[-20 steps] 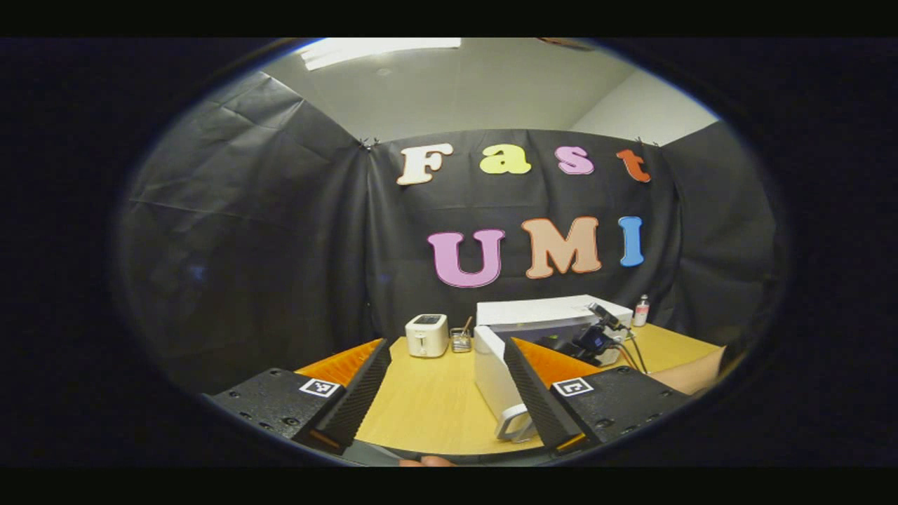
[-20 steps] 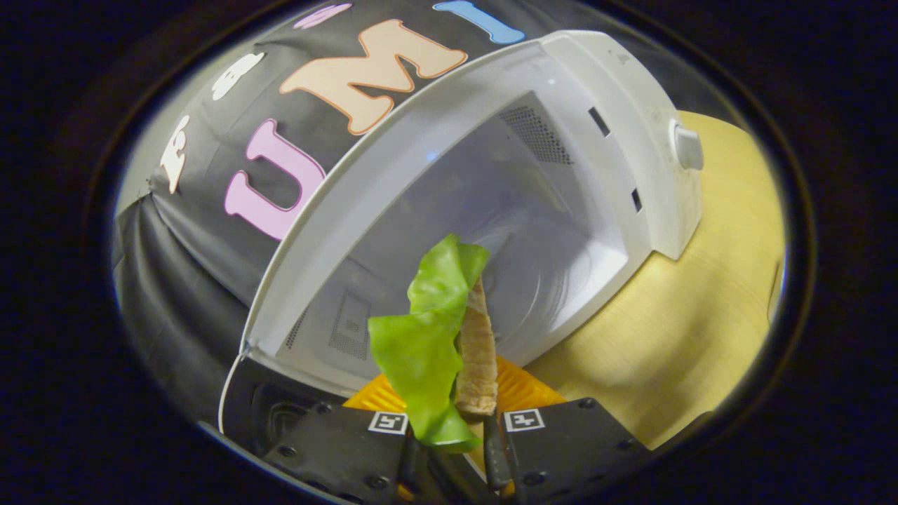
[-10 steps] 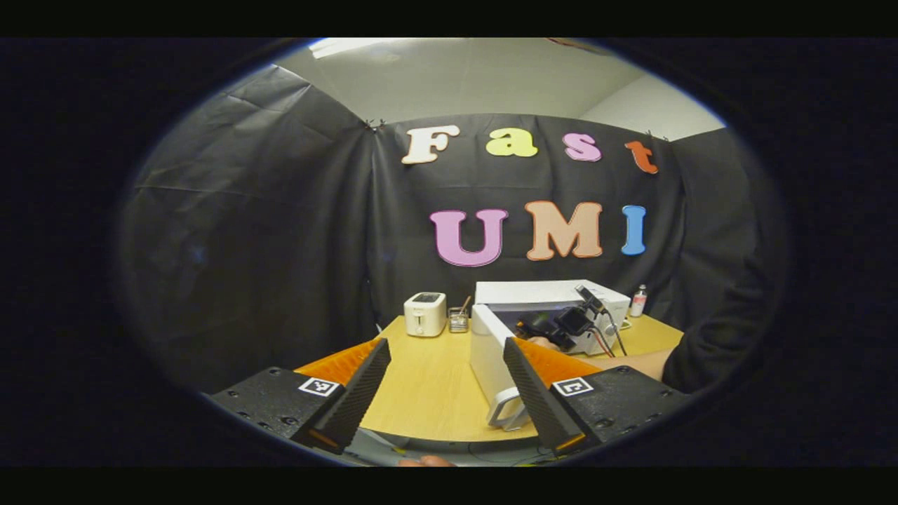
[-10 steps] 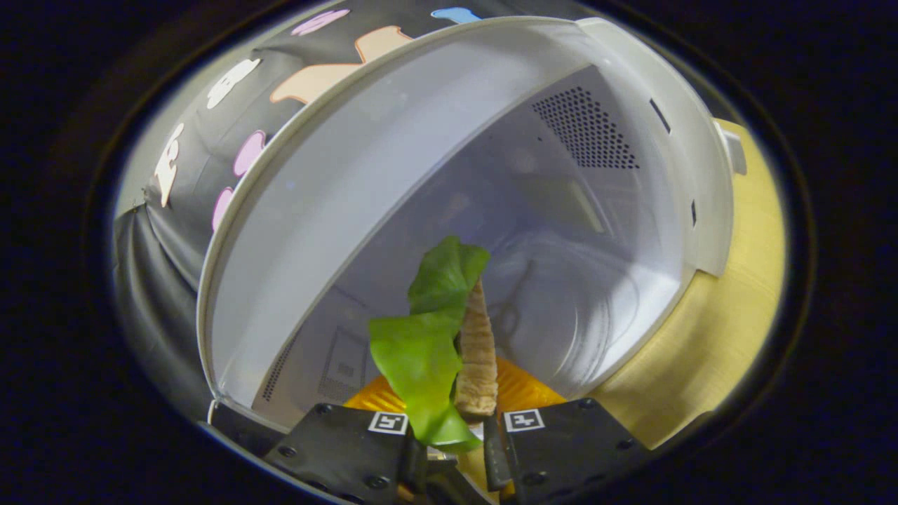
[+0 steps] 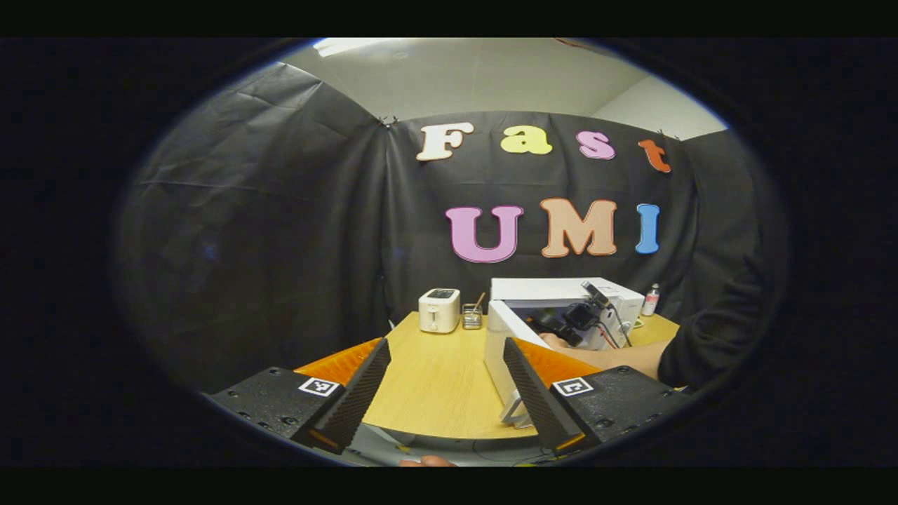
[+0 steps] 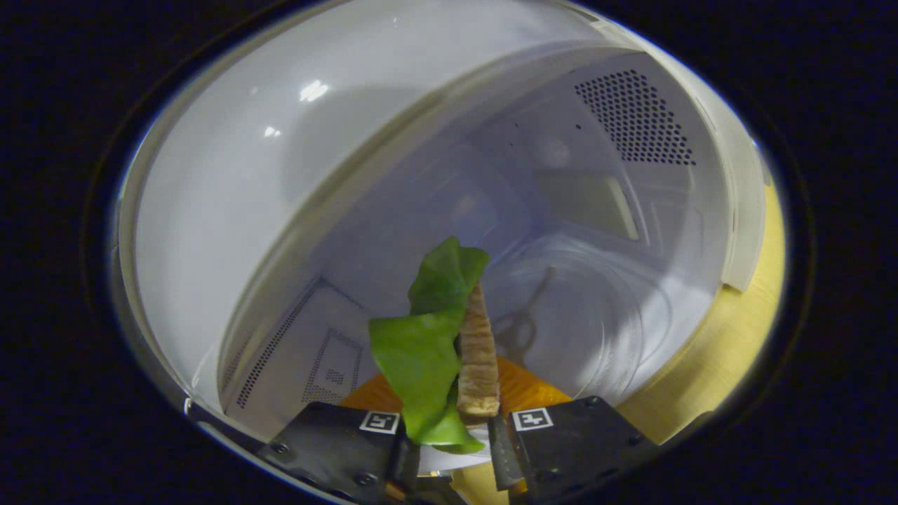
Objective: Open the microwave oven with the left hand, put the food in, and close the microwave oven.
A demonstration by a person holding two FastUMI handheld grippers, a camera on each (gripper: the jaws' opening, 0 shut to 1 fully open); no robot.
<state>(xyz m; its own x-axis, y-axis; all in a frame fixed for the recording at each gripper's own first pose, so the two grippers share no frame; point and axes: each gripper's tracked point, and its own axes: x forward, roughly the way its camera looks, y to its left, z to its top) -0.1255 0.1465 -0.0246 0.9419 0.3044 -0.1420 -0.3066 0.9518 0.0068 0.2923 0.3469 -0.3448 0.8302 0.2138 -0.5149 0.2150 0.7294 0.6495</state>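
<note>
On the wooden table (image 5: 428, 379), a white toaster (image 5: 438, 309) stands at the far edge toward the left, with a small jar of utensils (image 5: 472, 317) just beside it on its right. Further right sits the white microwave oven (image 5: 561, 289), its door (image 5: 502, 354) swung open toward the table's near edge, the handle (image 5: 514, 412) at the door's near end. The left gripper (image 5: 444, 382) hangs low at the near edge, fingers spread wide with nothing between them, the open door's edge just beside its right-hand finger. At the oven mouth, a person's hand and dark sleeve (image 5: 708, 341) carry the other tool into the opening. In the right gripper view, the right gripper (image 6: 454, 440) has its fingers pressed in on the food (image 6: 449, 351), a slice of bread with a green lettuce leaf against its left face. The food stands on edge, its long axis running straight forward from the fingertips and pointing into the oven cavity (image 6: 491, 210). It is held in the air at the opening, with the glass turntable (image 6: 596, 322) ahead and to the right, lower down. The right hand is plainly the nearer one to the turntable; in my judgement the coming move is a short reach forward and down before release. The left hand is the nearer one to the door.
</note>
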